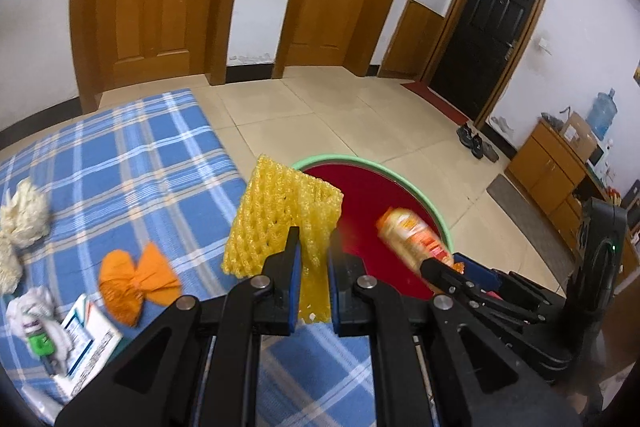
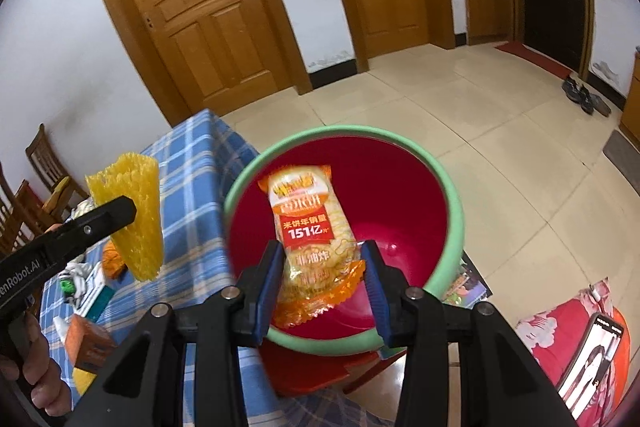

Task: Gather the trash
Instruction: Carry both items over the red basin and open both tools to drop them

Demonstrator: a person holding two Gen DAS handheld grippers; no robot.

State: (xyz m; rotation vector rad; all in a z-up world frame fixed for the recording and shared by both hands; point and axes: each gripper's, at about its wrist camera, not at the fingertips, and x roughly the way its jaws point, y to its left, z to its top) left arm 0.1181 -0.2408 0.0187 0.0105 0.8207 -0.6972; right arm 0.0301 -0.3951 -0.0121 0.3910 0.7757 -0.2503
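My left gripper (image 1: 315,241) is shut on a yellow foam fruit net (image 1: 280,215), held up at the near edge of the red basin with a green rim (image 1: 340,159). In the right wrist view the same yellow net (image 2: 132,211) hangs from the left gripper's black finger (image 2: 108,213), left of the basin (image 2: 454,195). My right gripper (image 2: 322,253) is shut on a rice-cracker snack packet (image 2: 308,223), held over the basin's red inside. From the left wrist view that packet (image 1: 412,237) and the right gripper (image 1: 444,269) show above the basin.
On the blue plaid tablecloth (image 1: 132,163) lie an orange net (image 1: 134,281), a cream net (image 1: 24,213), crumpled tissue (image 1: 36,311) and a white box (image 1: 90,335). The basin rests on a red stool (image 2: 316,367). A hand (image 2: 36,375) grips the left tool. Wooden chairs (image 2: 44,163) stand left.
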